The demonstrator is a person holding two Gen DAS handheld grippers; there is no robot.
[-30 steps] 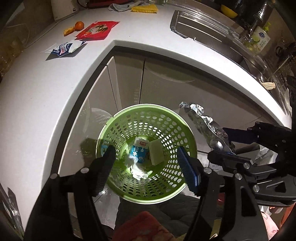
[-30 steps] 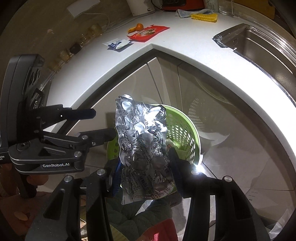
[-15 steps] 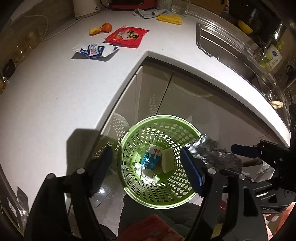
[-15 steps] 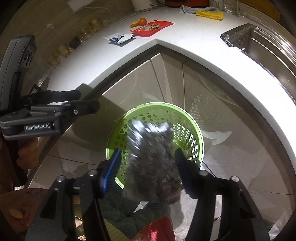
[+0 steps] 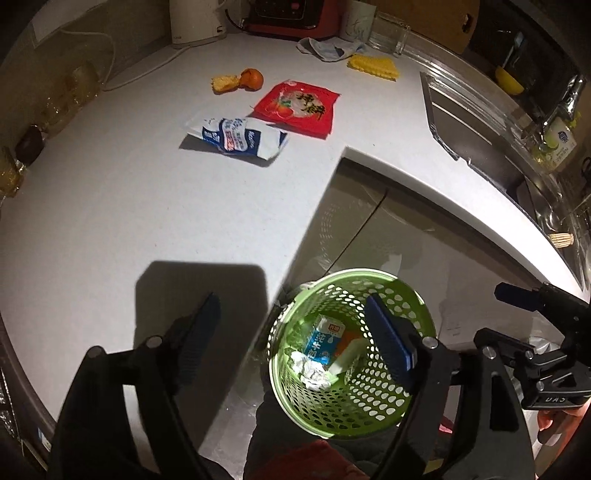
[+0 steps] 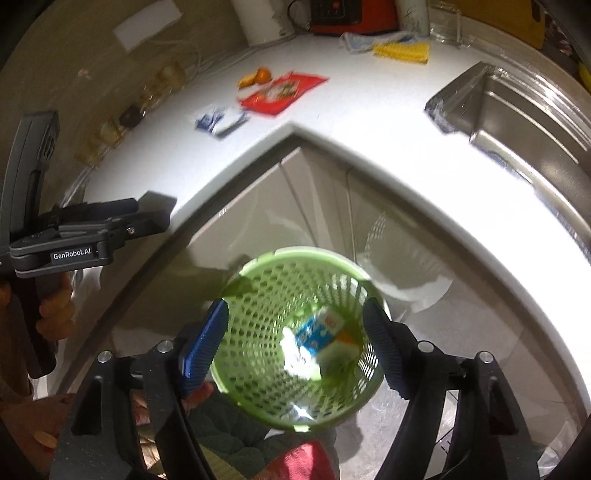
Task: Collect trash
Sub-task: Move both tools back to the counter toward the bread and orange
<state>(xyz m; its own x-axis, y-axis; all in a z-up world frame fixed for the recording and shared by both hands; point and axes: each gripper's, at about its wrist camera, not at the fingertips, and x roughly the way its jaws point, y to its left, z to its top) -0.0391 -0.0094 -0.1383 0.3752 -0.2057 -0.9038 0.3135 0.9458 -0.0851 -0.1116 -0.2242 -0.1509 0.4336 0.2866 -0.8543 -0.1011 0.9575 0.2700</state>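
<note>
A green perforated basket [image 5: 402, 306] [image 6: 266, 273] stands on the floor below the counter corner. It holds a blue and white carton [image 5: 320, 341] [image 6: 317, 334], a pale block and crumpled foil [image 5: 310, 371]. My right gripper [image 6: 295, 343] is open and empty above the basket. My left gripper [image 5: 295, 339] is open and empty, over the counter edge beside the basket. On the white counter [image 5: 110, 206] lie a blue and white wrapper [image 5: 238, 138] [image 6: 221, 120], a red packet [image 5: 297, 107] [image 6: 280, 92] and an orange with peel [image 5: 240, 79].
A steel sink [image 5: 476, 133] [image 6: 517, 107] is sunk into the counter at the right. A kettle [image 5: 195, 22], a red appliance [image 5: 291, 16], a cloth [image 5: 328, 48] and a yellow sponge [image 5: 373, 66] stand at the back. Cabinet doors [image 6: 325, 206] are behind the basket.
My right gripper opened and let go of the foil blister sheet, which is no longer between its fingers. My left gripper moved left and up, bringing more of the counter into view.
</note>
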